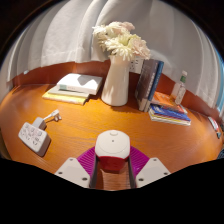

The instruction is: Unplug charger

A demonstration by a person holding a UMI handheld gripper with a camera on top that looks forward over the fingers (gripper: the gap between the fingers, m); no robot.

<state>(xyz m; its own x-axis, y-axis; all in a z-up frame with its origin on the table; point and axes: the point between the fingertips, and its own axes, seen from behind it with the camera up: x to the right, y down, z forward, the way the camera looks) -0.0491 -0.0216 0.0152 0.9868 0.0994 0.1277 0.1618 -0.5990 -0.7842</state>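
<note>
A tall white ceramic vase (116,80) on the round wooden desk (90,125) holds white flowers (120,42). Near the vase, the jaws (112,166) clamp a small white-and-red charger block (112,148). Left of the vase lies a white power strip (34,135).

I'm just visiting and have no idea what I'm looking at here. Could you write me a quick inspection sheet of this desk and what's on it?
Surface: round wooden table, glossy.
Job's things: white charger with a red lower part, held between the tool's fingers; white power strip lying on the table, apart from the tool.
Clutter: white vase of white flowers; flat stack of books; upright books beside the vase; more books lying flat; a small bottle.
Tool: tool shut on the charger, both pink pads against it.
Cables: nothing seen.
Surroundings: pale curtain behind the table.
</note>
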